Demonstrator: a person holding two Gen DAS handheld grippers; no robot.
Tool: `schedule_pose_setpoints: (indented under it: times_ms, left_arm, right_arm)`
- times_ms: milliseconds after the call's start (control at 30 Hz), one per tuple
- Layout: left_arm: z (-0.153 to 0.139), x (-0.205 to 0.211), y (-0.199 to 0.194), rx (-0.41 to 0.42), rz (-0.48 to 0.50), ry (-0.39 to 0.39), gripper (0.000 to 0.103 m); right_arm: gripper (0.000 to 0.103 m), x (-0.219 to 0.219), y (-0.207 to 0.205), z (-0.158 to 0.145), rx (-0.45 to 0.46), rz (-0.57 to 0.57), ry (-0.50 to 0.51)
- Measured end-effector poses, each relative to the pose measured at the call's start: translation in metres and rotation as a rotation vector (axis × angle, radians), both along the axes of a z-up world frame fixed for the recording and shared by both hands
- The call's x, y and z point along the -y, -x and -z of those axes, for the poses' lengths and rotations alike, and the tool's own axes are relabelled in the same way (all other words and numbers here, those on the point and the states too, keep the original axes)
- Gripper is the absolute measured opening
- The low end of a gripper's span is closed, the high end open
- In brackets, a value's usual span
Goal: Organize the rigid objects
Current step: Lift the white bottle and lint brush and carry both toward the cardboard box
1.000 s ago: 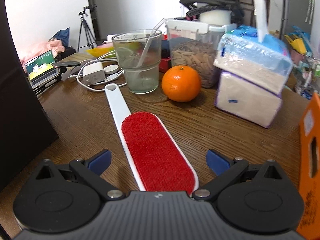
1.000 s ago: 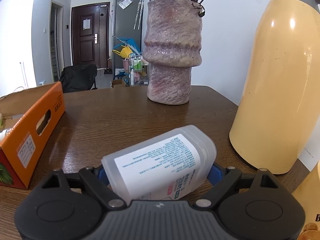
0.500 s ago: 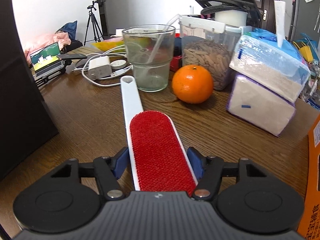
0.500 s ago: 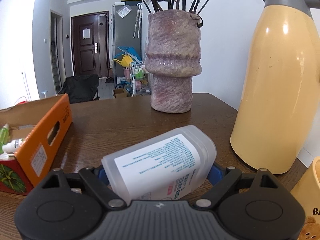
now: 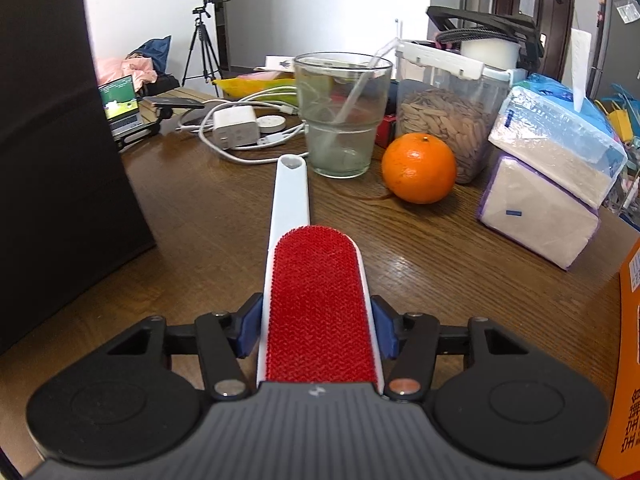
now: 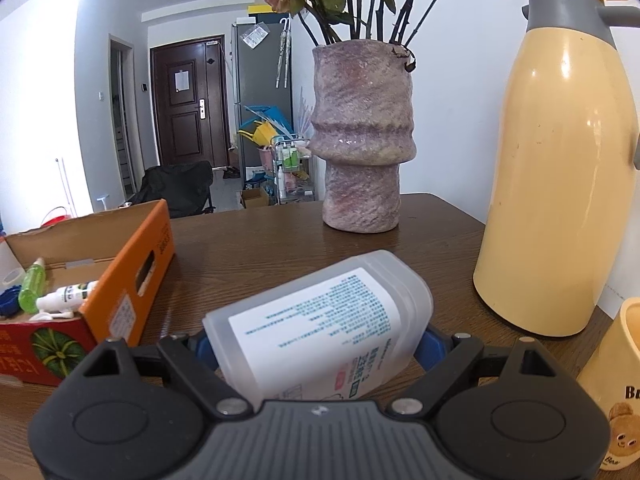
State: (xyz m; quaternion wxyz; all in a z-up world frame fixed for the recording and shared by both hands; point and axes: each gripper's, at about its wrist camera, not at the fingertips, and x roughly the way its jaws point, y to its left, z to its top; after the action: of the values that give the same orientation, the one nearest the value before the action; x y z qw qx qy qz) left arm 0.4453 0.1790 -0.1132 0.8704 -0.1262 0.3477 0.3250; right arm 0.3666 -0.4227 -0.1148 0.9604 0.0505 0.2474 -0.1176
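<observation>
A lint brush (image 5: 316, 272) with a red pad and a long white handle lies on the wooden table (image 5: 208, 220), pointing away from me. My left gripper (image 5: 317, 330) is closing on it, and both blue pads (image 5: 250, 328) touch the sides of the brush head. A translucent bottle (image 6: 320, 320) with a white printed label is tilted in my right gripper (image 6: 316, 346), which is shut on it. The open orange cardboard box (image 6: 132, 280) stands to the left of the bottle, and its edge (image 5: 628, 360) shows at the right of the left wrist view.
Beyond the brush stand a glass (image 5: 342, 116) with a straw, an orange (image 5: 418, 168), a clear food container (image 5: 440, 120), stacked tissue packs (image 5: 552, 184) and a charger with cables (image 5: 236, 128). A stone vase (image 6: 362, 140), a yellow thermos (image 6: 560, 180) and a mug (image 6: 616, 392) stand near the bottle.
The left jaws went from wide open to touching the brush head on both sides. The right gripper rose a little with the bottle, and the box's inside has come into view.
</observation>
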Motion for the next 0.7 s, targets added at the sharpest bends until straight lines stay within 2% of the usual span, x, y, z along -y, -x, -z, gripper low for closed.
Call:
schedule_pose_setpoints:
  times_ms: [700]
  left_arm:
    - [-0.016, 0.002, 0.055, 0.068, 0.018, -0.026, 0.057]
  right_arm:
    - [0.090, -0.017, 0.029, -0.006, 0.040, -0.026, -0.051]
